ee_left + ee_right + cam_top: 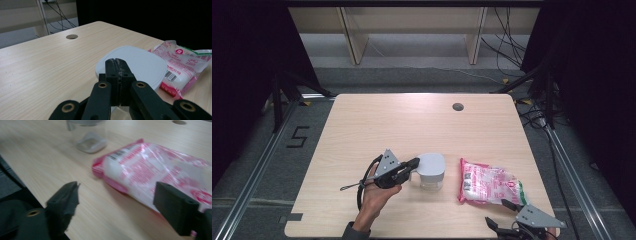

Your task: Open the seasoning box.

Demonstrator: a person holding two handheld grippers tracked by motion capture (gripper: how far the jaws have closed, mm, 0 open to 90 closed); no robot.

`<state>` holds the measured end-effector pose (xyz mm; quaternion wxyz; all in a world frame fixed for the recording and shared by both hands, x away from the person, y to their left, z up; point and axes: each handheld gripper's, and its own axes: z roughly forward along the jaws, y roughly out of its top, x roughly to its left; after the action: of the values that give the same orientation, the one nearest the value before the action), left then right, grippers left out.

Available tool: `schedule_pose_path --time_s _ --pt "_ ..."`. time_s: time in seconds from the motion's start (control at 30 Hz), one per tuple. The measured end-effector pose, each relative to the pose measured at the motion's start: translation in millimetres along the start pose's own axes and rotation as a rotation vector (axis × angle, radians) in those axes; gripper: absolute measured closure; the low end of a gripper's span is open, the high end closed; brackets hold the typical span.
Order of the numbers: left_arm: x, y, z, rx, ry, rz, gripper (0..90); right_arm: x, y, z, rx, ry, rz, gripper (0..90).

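Pale wooden table (412,120), bare toward the far side. Near its front right, pink-and-white bag (490,183) lying flat, long axis left to right, barcode end leftward. Just left of it, clear jar (431,172) with white lid (140,63), upright. Left hand (379,196) reaching in from below, left gripper (414,162) pressed together at the lid's edge. Right gripper (501,211) spread wide, just in front of the bag.

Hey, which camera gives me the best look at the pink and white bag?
The high view: the whole pink and white bag lies flat right of the clear jar. The left gripper view catches only one end, and the right gripper view shows it close but blurred and cropped.
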<state>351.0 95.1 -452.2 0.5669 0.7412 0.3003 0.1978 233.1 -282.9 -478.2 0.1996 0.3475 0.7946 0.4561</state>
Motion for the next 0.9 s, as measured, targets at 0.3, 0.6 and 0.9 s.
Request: schedule_pose_path --time_s 0.3,0.6,0.9 --pt "-0.3 0.5 -1.3 0.004 0.017 0.028 87.7 2.4 40.6 36.3 -0.080 0.038 -0.033 65.1" --pt "1.1 0.2 -2.9 0.010 0.020 0.018 87.8 -3.0 60.6 66.9 -0.082 0.069 -0.030 79.8" --pt "1.6 0.2 -3.3 0.011 0.021 0.018 87.8 -1.0 73.9 86.1 -0.083 0.071 -0.087 89.1"
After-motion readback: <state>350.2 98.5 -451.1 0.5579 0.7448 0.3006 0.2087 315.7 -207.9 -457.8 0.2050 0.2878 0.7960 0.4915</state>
